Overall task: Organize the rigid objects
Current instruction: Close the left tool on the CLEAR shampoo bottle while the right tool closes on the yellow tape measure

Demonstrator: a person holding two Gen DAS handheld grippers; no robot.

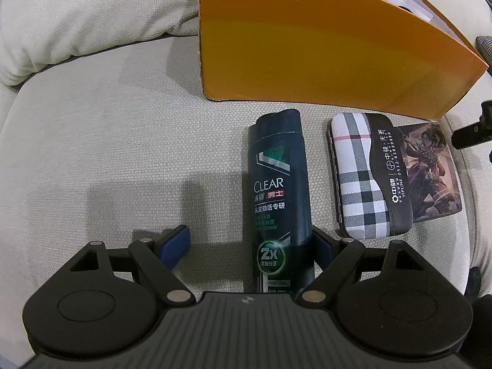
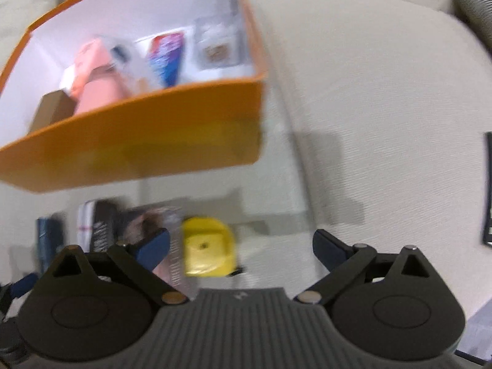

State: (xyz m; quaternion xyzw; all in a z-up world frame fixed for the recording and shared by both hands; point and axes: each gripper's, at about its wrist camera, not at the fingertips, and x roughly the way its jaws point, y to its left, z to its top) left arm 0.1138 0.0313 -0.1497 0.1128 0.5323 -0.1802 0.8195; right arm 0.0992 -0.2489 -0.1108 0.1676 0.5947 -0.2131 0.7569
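A dark CLEAR shampoo bottle [image 1: 278, 190] lies on the beige sofa seat, its lower end between the fingers of my open left gripper [image 1: 249, 244] and close to the right finger. Right of the bottle lie a plaid case [image 1: 366, 175] and a picture card [image 1: 430, 172]. Behind them stands an orange box [image 1: 307, 40]. The right wrist view is blurred: my right gripper [image 2: 241, 247] is open above a yellow object [image 2: 209, 249] on the seat. The orange box [image 2: 138, 153] holds a pink box [image 2: 98, 83], a brown box and several packets.
A beige back cushion [image 1: 77, 15] rises at the far left. A grey pillow [image 2: 473, 3] sits at the upper right, and a dark flat object [image 2: 487, 184] lies at the right edge. Bare sofa fabric [image 2: 369, 107] stretches right of the box.
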